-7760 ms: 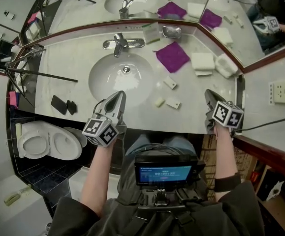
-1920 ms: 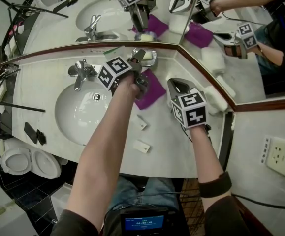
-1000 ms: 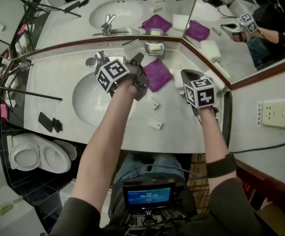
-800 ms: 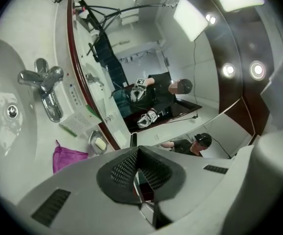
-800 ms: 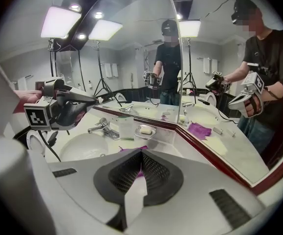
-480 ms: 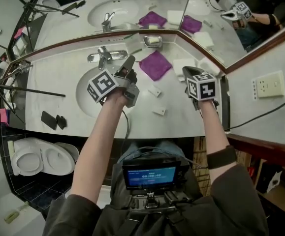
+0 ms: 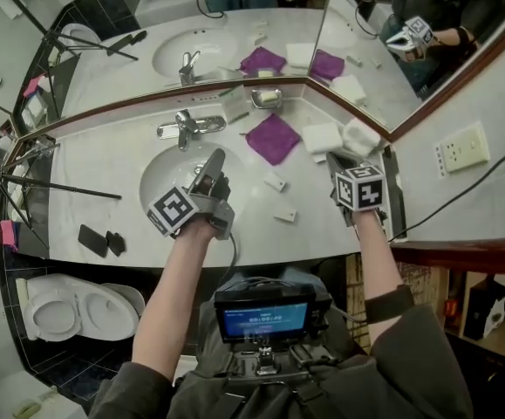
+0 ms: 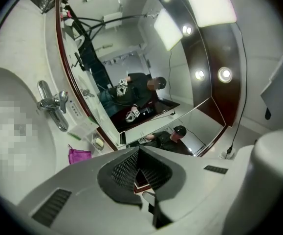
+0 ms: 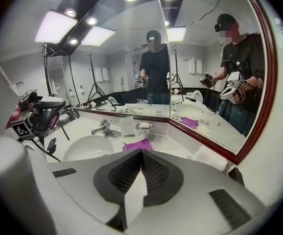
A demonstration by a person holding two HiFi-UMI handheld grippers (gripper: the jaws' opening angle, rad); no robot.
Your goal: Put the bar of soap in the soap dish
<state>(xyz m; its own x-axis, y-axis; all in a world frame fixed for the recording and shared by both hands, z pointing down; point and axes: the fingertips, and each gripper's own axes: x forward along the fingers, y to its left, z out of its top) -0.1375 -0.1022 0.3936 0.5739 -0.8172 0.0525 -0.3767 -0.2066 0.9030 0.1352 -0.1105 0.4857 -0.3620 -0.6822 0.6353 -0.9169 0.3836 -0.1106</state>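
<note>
The metal soap dish [image 7: 255, 100] stands at the back of the counter by the mirror, with a pale bar of soap [image 7: 269, 97] lying in it. My left gripper [image 7: 214, 157] hovers over the sink basin [image 7: 169, 168], shut and holding nothing, well short of the dish. My right gripper [image 7: 334, 159] is near the counter's right end, also shut and bare. The left gripper view shows the dish [image 8: 98, 142] small and far off. In the right gripper view the dish [image 9: 143, 126] sits ahead beyond the shut right gripper [image 9: 141, 169].
A purple cloth [image 7: 272, 138] lies in front of the dish, folded white towels [image 7: 322, 136] to its right. Two small white packets [image 7: 276, 182] lie mid-counter. The faucet [image 7: 187, 127] is behind the basin, black items [image 7: 95, 240] at the counter's left, a wall socket [image 7: 461, 147] at right.
The soap went from the counter into the dish. Since then both grippers have drawn back toward the counter's front edge, the left from beside the dish to over the basin.
</note>
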